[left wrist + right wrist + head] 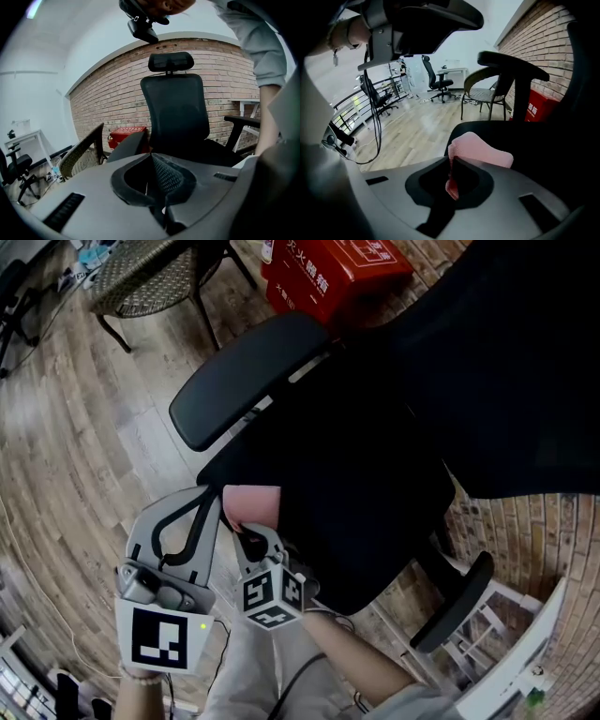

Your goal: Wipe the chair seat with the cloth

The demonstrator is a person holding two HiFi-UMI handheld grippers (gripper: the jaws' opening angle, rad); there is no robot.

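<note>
The right gripper (451, 165) is clamping its jaws tight on a fold of the pink cloth (480, 149), which is bunching up just past its fingertips and seemingly resting on the near edge of the black chair seat (366, 493). Just to its left, the left gripper (152, 163) is hovering with its jaws pressed together on nothing, facing the chair's backrest (176, 110). Ahead of the right gripper the seat is lying bare and dark, with the padded armrest (251, 376) standing beyond the cloth and off to one side. Farther off, a red box (328, 273) and a wicker chair (141, 277) are sitting on the wooden floor (94, 427). By the look of it, the wipe is at its opening step: the cloth is meeting only the seat's edge, and nearly all of the surface is waiting to be covered. The next move is likely calling for pressing the cloth flat and sweeping it away from the right gripper toward the backrest, holding the grip firm so the fold is not slipping out, and steering clear of the armrest.
</note>
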